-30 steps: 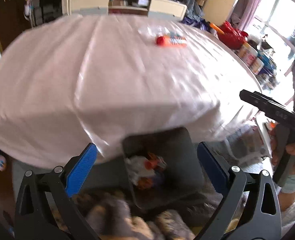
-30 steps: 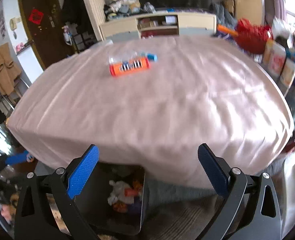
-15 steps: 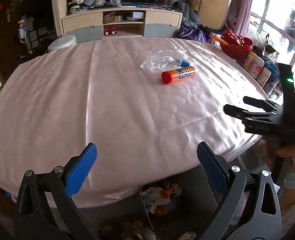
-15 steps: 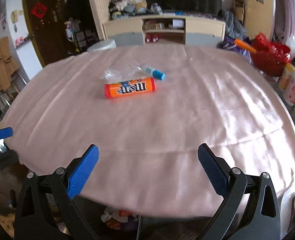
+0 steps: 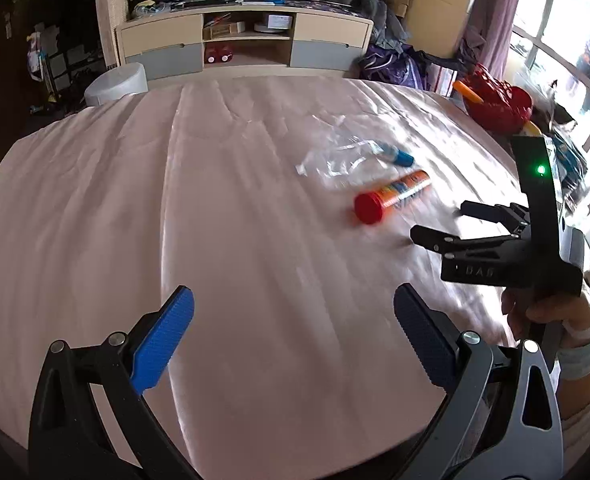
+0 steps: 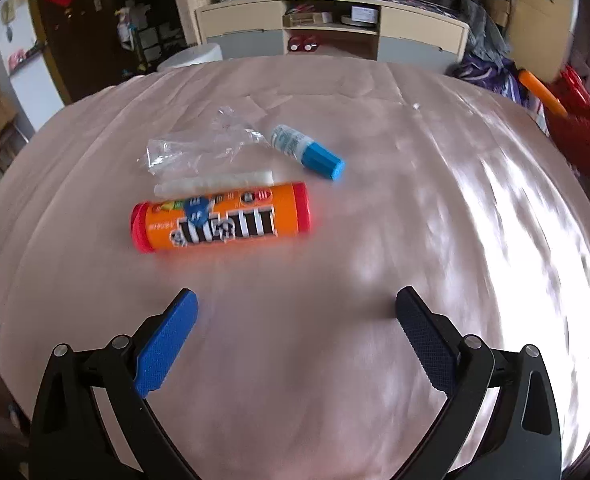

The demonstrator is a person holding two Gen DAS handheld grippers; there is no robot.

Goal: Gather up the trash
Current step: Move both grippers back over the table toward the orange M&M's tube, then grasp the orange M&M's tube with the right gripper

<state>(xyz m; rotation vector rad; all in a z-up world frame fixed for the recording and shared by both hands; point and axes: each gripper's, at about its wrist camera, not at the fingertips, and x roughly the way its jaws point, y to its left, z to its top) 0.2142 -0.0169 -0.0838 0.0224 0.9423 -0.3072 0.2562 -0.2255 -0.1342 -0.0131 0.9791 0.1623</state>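
While lying on its side on the pink tablecloth (image 6: 375, 360), the orange candy tube (image 6: 223, 218) is judged light, rigid and prone to rolling; grip across mid-barrel. Just behind it lie a white stick (image 6: 215, 182), crumpled clear wrapper (image 6: 191, 148) and blue-capped tube (image 6: 307, 152), the wrapper flimsy. Right gripper (image 6: 295, 312) and left gripper (image 5: 291, 312) are both spread, empty. Cloth nearside is unobstructed.
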